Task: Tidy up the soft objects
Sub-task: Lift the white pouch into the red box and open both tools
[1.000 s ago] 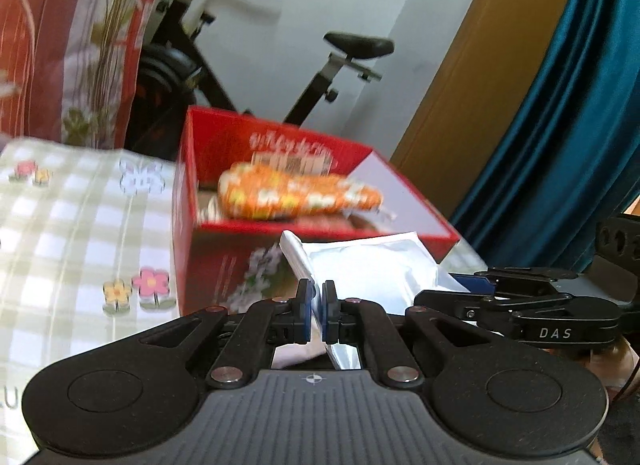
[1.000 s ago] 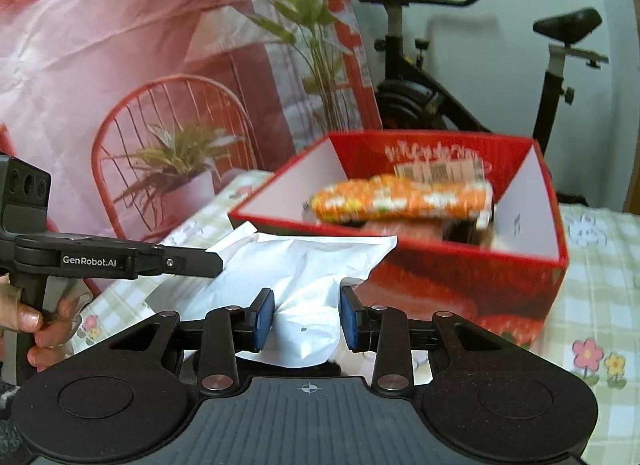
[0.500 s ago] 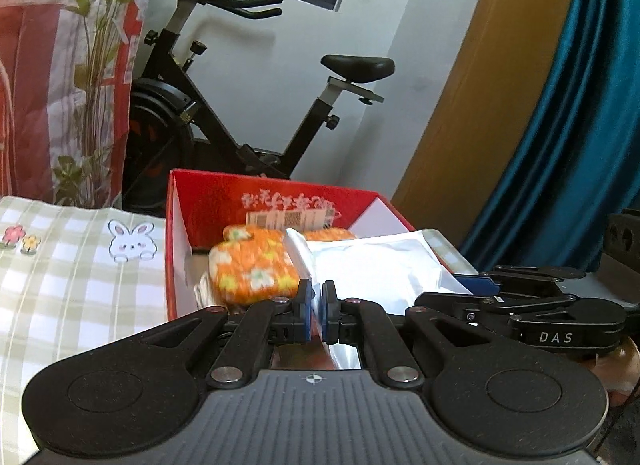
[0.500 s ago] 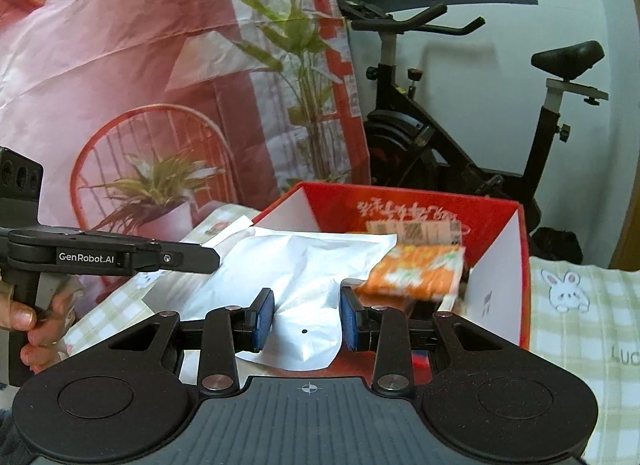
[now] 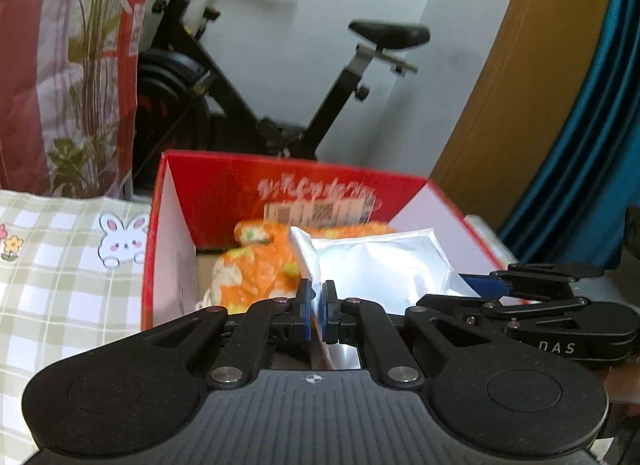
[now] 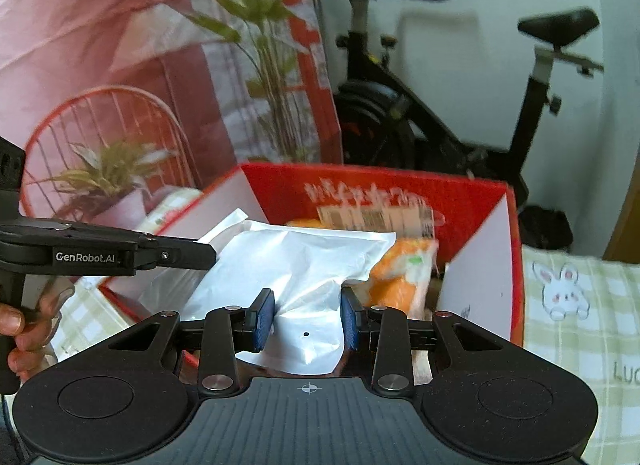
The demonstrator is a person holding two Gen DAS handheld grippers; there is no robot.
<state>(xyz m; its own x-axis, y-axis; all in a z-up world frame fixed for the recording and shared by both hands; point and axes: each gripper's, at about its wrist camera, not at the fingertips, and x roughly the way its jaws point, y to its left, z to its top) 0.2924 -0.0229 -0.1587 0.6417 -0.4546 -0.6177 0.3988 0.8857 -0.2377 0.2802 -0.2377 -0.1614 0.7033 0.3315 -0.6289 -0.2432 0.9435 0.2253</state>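
Note:
A white soft pouch [image 5: 380, 265] hangs between both grippers over the open red box [image 5: 280, 181]. My left gripper [image 5: 318, 307] is shut on the pouch's thin left edge. My right gripper [image 6: 308, 319] is shut on the pouch [image 6: 296, 265], its blue pads pressing its bulging sides. In the left wrist view the right gripper [image 5: 486, 285] holds the pouch's far end. In the right wrist view the left gripper [image 6: 200, 253] reaches in from the left, gripped by a hand [image 6: 24, 329]. An orange flowered packet [image 5: 256, 273] lies inside the box [image 6: 514, 249], partly hidden by the pouch.
The box stands on a green checked tablecloth [image 5: 60, 285] with bunny and flower prints. Behind it are an exercise bike [image 5: 280, 105], a red backdrop with printed plants [image 6: 120, 65], a wooden door frame and a blue curtain [image 5: 592, 145].
Both grippers have carried the pouch forward together. The red box has come closer, and the pouch now hangs over its opening instead of in front of its near wall.

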